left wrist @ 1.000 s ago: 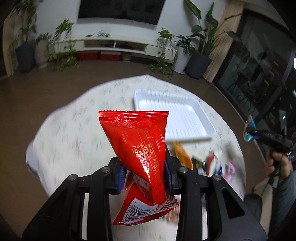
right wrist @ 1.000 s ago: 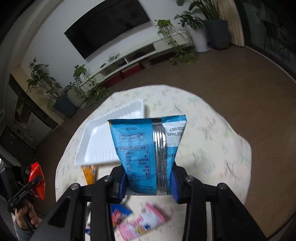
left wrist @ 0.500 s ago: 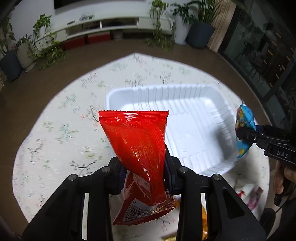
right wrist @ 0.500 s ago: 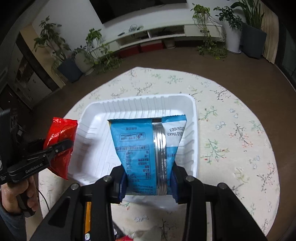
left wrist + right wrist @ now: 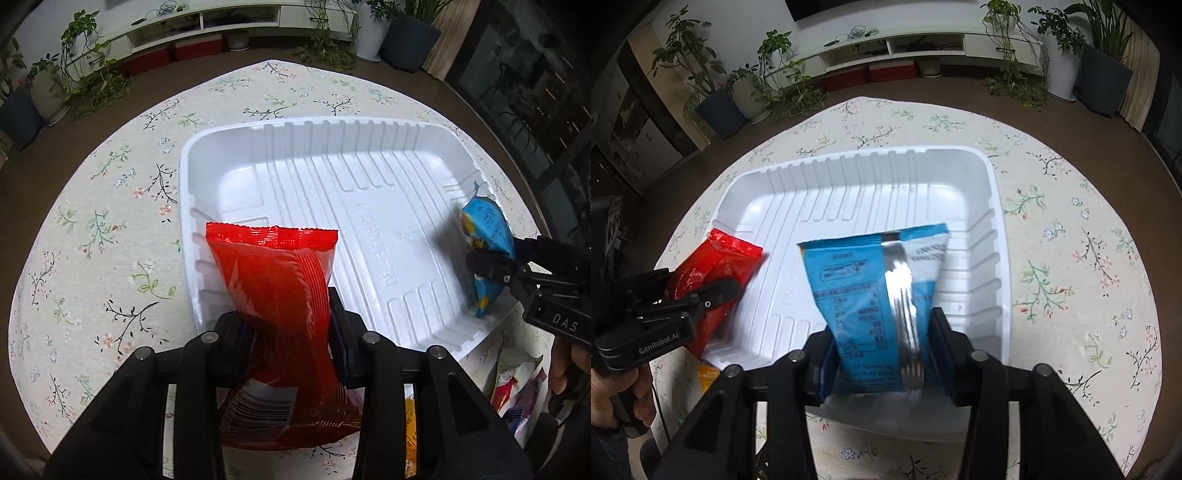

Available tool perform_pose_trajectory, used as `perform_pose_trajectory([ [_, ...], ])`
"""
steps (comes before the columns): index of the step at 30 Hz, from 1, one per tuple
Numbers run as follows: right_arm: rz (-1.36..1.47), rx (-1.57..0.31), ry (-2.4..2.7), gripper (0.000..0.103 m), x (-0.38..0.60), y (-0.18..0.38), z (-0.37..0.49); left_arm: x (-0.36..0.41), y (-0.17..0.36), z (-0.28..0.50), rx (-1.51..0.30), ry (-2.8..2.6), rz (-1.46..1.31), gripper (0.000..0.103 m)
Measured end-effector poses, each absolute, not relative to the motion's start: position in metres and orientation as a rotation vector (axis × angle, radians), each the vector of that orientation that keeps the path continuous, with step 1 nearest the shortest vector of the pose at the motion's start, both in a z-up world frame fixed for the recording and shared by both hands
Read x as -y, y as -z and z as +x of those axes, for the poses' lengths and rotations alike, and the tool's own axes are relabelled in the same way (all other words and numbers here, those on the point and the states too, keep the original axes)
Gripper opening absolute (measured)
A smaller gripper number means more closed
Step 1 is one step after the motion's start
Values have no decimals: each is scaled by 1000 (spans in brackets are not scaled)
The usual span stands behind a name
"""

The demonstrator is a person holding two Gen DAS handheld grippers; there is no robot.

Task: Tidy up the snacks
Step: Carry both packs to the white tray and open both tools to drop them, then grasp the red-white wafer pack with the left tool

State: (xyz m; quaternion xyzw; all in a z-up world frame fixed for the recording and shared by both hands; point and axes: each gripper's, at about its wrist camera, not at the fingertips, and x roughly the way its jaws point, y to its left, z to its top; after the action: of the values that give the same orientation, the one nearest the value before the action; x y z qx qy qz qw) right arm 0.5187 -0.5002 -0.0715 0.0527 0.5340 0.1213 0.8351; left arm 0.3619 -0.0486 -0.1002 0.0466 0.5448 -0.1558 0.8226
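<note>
Red packet (image 5: 280,280), blue packet (image 5: 875,291) — white tray (image 5: 295,170), floral-patterned tablecloth (image 5: 110,229).

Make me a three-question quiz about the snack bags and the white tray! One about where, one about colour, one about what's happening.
1. Where is the red bag?
A. held over the tray's left side
B. flat on the floor
C. on the TV shelf

2. What colour is the bag in the right gripper?
A. green
B. blue
C. purple

3. What is the state of the tray?
A. full of snacks
B. upside down
C. nothing lying in it yet

Answers:
1. A: the left gripper grips the red bag above the tray's left part.
2. B: the blue bag with a silver seam sits between that gripper's fingers.
3. C: the ribbed white floor shows bare; both bags are gripped above it.
</note>
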Motion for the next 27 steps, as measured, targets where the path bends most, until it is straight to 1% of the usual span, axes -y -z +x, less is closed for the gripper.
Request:
perform_pose_trajectory([
  [2,102,-1126,-249,58,500,71,517,49,100,361,-1157,338,97,35],
  [6,95,-1095,-231,63,503,59,511,49,89,355,-1122,334,88,37],
  [9,103,-1051,-223,74,509,42,505,45,69,345,-1072,341,80,39],
  [12,117,-1009,-227,79,517,18,493,38,45,329,-1004,339,88,40],
  [13,125,-992,-228,80,519,9,486,34,33,321,-971,339,80,42],
  [16,162,-941,-232,86,530,-16,463,18,5,296,-896,340,39,57],
  [18,202,-898,-244,93,539,-31,441,5,-14,271,-836,340,15,66],
  [20,239,-864,-259,97,544,-43,420,-6,-24,246,-796,351,-25,83],
  [21,255,-847,-264,100,546,-48,410,-11,-27,235,-782,358,-49,87],
  [22,278,-827,-271,102,548,-52,397,-17,-28,220,-776,368,-78,94],
  [24,329,-786,-290,103,552,-58,370,-25,-27,197,-780,386,-108,98],
  [25,351,-774,-299,103,553,-59,360,-30,-25,181,-786,390,-132,102],
  [27,398,-752,-321,103,555,-58,337,-39,-16,154,-792,377,-171,103],
])
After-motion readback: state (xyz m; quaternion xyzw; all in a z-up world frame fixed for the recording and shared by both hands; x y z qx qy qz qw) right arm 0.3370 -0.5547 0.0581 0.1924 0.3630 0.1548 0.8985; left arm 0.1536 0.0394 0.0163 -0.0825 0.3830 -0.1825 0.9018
